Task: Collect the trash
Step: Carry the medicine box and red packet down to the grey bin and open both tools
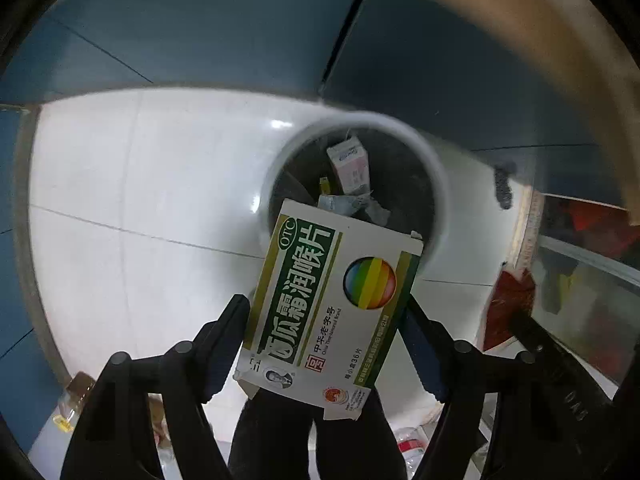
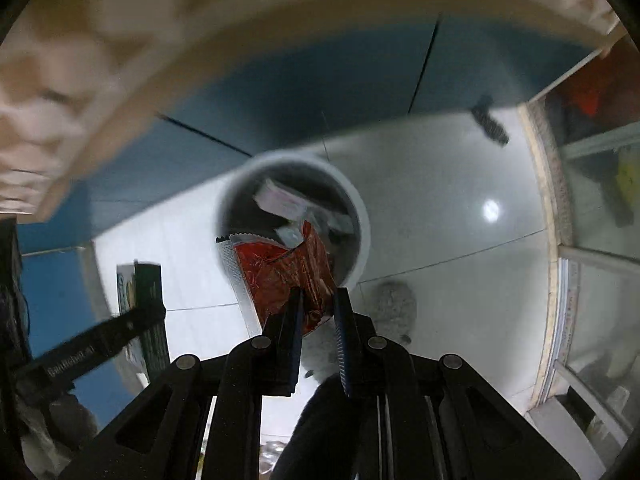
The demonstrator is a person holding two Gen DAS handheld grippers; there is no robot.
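Both grippers loaded above the bin.
Left gripper clamped a box; right gripper pinched a red wrapper; bin contents blurred.

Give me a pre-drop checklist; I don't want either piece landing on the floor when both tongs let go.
1. Left tongs shut on the green-and-white box: ok.
2. Right tongs shut on the red wrapper: ok.
3. Box over the white bin opening: not ok; only its far end overlaps the rim, the rest is over the floor.
4. Wrapper over the bin: cannot tell; upper part overlaps the opening, view blurred.
5. Room in the bin: ok, trash sits below the rim.
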